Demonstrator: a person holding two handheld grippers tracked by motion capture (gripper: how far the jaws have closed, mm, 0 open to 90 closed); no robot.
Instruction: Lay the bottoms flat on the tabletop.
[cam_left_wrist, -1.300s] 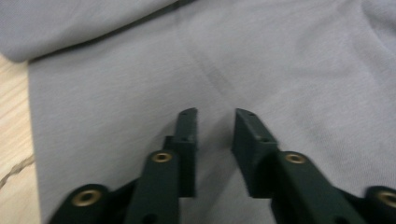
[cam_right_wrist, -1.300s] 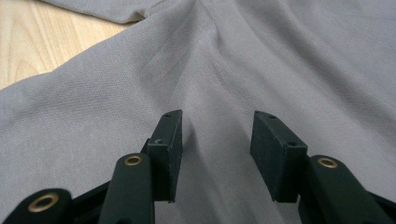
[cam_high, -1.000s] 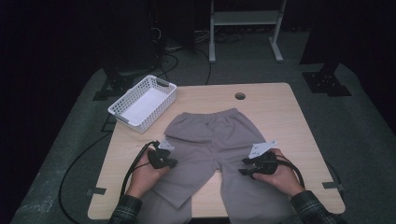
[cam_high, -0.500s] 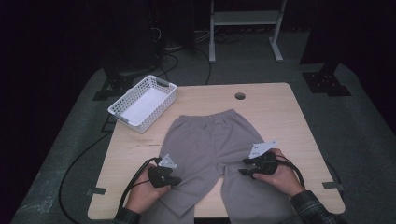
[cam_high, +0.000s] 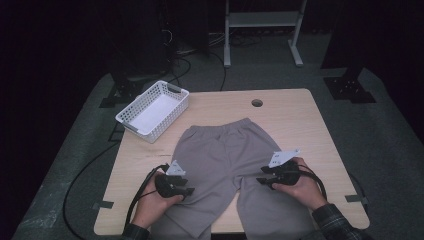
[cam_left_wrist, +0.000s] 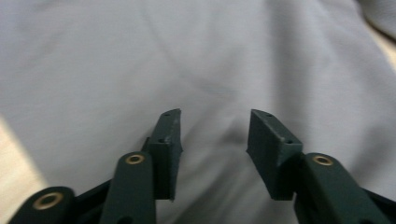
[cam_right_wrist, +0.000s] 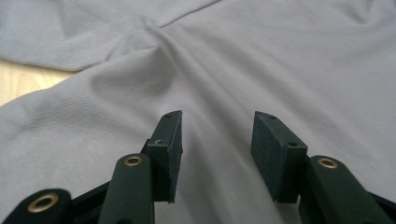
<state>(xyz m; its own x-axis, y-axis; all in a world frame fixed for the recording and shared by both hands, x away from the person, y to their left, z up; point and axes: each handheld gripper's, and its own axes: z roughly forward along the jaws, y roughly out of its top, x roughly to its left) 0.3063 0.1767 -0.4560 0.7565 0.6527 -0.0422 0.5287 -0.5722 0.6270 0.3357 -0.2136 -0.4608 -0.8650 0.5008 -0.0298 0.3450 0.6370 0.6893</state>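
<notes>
Grey trousers (cam_high: 220, 150) lie flat on the wooden table (cam_high: 295, 115), waistband at the far side and both legs running over the near edge. My left gripper (cam_high: 189, 192) rests on the trousers' left leg near its outer edge. Its jaws have just been opening and now stand apart, with the cloth (cam_left_wrist: 187, 56) lying beneath them, ungripped. My right gripper (cam_high: 260, 181) sits on the right leg, pointing left toward the crotch. It is open too, and the cloth (cam_right_wrist: 280, 56) spreads under its jaws, with folds running to the crotch seam.
A white plastic basket (cam_high: 152, 110) stands at the table's far left corner. A small round hole (cam_high: 257, 103) sits in the tabletop beyond the waistband. A black cable (cam_high: 142, 195) loops from the left gripper over the table's near left edge. Bare wood lies right of the trousers.
My left hand has slid down the left trouser leg toward the near edge, and its jaws have gone from shut to apart. The right hand has stayed put.
</notes>
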